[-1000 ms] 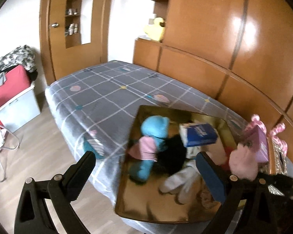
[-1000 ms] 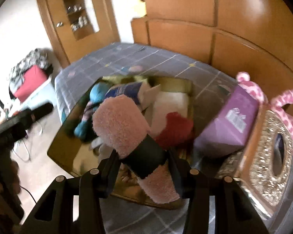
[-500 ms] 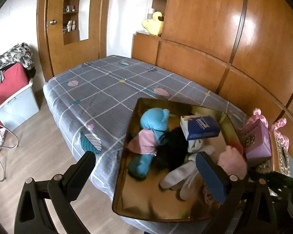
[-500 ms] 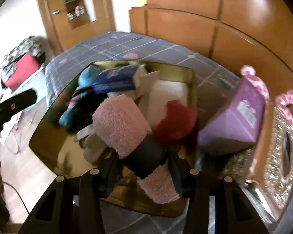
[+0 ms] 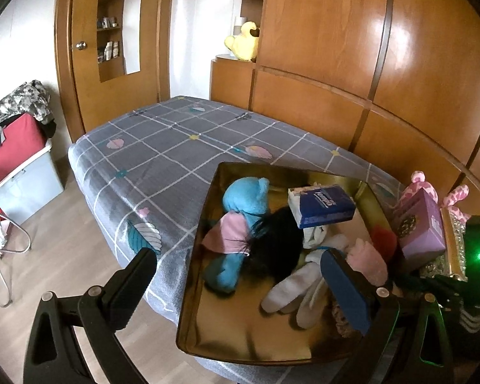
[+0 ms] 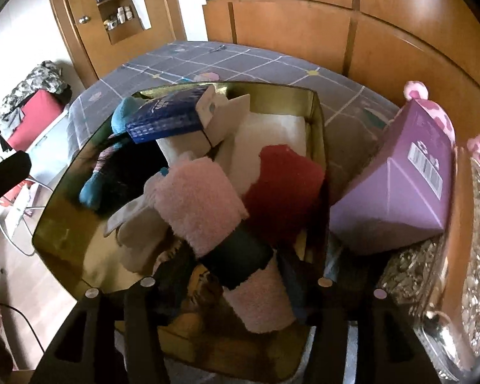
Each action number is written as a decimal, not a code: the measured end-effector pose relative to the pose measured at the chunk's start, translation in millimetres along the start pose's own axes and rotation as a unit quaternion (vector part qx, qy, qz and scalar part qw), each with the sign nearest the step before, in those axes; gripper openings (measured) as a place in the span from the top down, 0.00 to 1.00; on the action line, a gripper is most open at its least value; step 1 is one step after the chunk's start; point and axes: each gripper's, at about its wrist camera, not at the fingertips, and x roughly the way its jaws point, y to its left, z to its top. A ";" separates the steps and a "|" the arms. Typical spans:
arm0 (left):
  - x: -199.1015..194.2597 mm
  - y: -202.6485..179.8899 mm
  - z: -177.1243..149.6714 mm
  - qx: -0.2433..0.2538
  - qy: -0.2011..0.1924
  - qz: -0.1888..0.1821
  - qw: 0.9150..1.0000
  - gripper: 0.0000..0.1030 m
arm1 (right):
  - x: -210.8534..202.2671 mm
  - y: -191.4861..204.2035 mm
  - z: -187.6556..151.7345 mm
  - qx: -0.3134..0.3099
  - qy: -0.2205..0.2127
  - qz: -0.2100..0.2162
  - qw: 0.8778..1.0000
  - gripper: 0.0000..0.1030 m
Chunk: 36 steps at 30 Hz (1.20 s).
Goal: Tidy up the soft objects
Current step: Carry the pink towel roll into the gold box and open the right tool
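A gold tray (image 5: 204, 288) on the bed holds a blue teddy (image 5: 243, 198), a blue tissue pack (image 5: 323, 204), a white plush (image 5: 291, 291), black fur and a red soft item (image 6: 284, 185). A pink fluffy roll (image 6: 198, 201) with a dark band lies on this pile inside the tray (image 6: 316, 128). My right gripper (image 6: 233, 275) straddles the roll's banded part and its jaws are opening, with a gap showing beside the band. My left gripper (image 5: 240, 275) hangs wide open over the tray's near left corner, holding nothing.
A purple box (image 6: 400, 192) leans right of the tray, against a pink spotted plush (image 6: 444, 121) and a glittery case (image 6: 476, 256). The grey checked bed (image 5: 163, 160) stretches behind. Wooden panels rise at the back and right. A storage bin with clothes (image 5: 22, 166) stands on the floor at left.
My right gripper has come down into the tray with the pink roll, and its fingers have spread away from the band. The left gripper stays wide open in about the same place.
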 end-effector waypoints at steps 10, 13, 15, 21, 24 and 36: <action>-2.1 -4.6 -1.6 0.003 -0.004 0.009 1.000 0.00 | -28.0 12.7 -1.0 -0.037 -0.052 -0.017 0.998 0.45; -3.7 -6.8 -1.6 0.005 -0.007 0.008 1.000 0.00 | -14.6 16.1 -0.4 -0.048 -0.038 -0.028 0.998 0.53; -5.3 -8.9 -1.6 0.006 -0.009 0.004 1.000 0.00 | -3.6 14.6 -1.6 -0.045 -0.027 -0.032 0.998 0.53; -10.1 -19.3 -3.0 0.014 -0.012 -0.004 1.000 0.00 | -10.4 12.8 -3.5 -0.034 -0.038 -0.024 0.998 0.53; -14.6 -28.2 -4.9 0.025 -0.018 -0.003 1.000 0.00 | -30.1 10.6 -5.3 -0.025 -0.066 -0.027 0.997 0.52; -30.9 -63.0 -17.5 0.054 -0.027 -0.006 0.998 0.00 | -87.0 -11.6 -34.2 0.042 -0.139 -0.101 0.984 0.47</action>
